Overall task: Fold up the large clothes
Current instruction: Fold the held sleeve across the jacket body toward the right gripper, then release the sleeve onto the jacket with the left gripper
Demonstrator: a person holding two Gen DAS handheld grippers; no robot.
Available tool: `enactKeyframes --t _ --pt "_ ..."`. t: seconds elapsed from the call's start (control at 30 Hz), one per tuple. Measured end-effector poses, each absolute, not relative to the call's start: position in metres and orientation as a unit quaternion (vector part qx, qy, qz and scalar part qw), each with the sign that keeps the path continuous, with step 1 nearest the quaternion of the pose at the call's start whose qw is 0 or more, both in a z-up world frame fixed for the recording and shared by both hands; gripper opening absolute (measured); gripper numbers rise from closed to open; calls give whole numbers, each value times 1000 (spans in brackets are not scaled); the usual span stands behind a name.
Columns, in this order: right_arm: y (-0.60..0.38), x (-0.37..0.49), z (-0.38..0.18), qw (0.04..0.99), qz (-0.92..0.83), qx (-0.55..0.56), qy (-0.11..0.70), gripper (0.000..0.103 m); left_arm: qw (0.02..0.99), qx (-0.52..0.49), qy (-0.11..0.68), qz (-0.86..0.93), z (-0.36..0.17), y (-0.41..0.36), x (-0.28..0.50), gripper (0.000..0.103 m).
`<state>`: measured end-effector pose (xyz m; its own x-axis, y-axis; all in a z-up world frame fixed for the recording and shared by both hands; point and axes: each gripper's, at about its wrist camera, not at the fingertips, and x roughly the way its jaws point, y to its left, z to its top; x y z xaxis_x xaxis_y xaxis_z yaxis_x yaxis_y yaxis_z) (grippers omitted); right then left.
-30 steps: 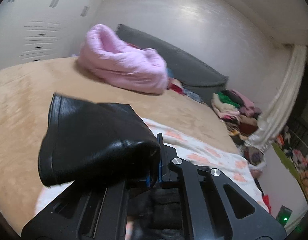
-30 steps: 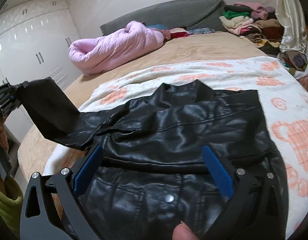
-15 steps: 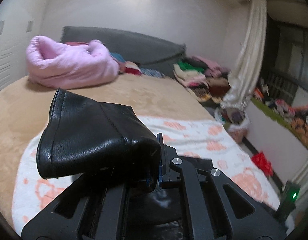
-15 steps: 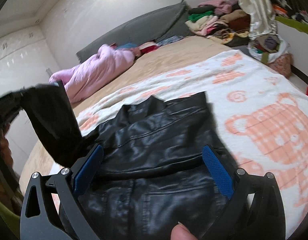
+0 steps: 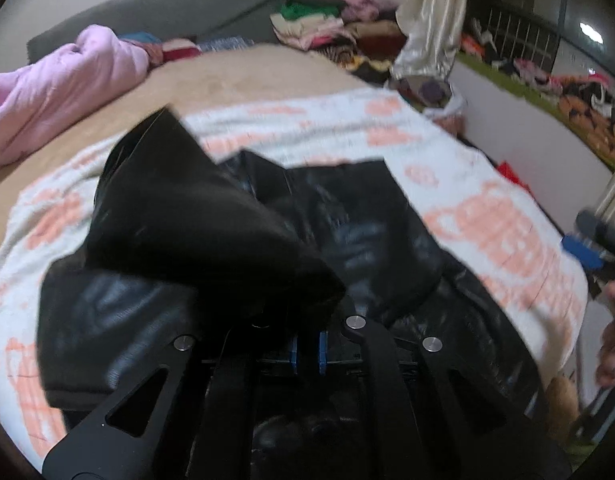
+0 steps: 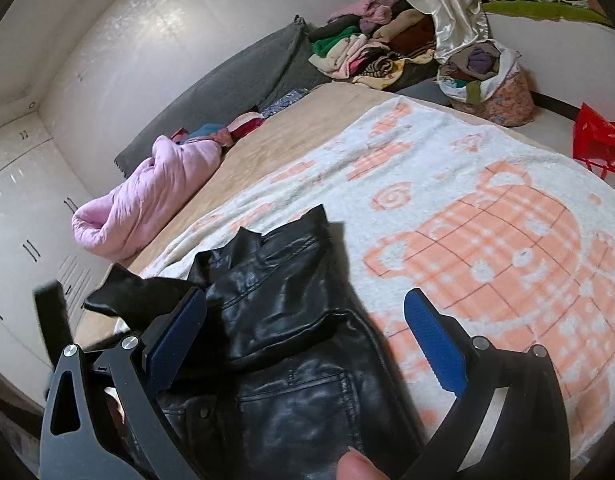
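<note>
Left gripper (image 5: 307,350) pinches the jacket's sleeve (image 5: 195,232), pads nearly together. Right gripper (image 6: 307,340) gapes wide over the jacket (image 6: 283,352), empty. Jacket lies on the blanket's (image 6: 487,240) near edge; bare blanket beyond, then quilt (image 6: 147,200).

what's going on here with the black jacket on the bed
A person with a handheld gripper in each hand is folding a black leather jacket spread on a white blanket with orange bear prints on the bed. The left gripper is shut on the jacket's sleeve, holding it over the jacket's body. The right gripper is open above the jacket, gripping nothing. The fold is not finished.
</note>
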<state>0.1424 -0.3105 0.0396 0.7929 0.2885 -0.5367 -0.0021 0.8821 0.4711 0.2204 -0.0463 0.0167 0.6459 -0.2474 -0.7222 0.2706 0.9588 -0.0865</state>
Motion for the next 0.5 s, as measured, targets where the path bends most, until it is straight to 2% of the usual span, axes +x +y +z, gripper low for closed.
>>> enactKeyframes --t 0.13,0.3,0.33,0.43,0.5 --pt "-315 144 32 916 68 233 320 99 901 58 404 -145 -2 -61 211 6" --pt "-316 148 25 913 60 235 329 99 888 83 423 -162 -19 -69 208 19" --pt "-315 149 24 912 59 233 331 99 885 81 426 -167 -22 -69 208 28" --pt "-310 153 21 911 60 229 339 99 882 72 426 -187 -25 -69 203 77" --pt "-306 158 18 907 70 230 346 99 882 79 421 -199 -26 -71 196 80"
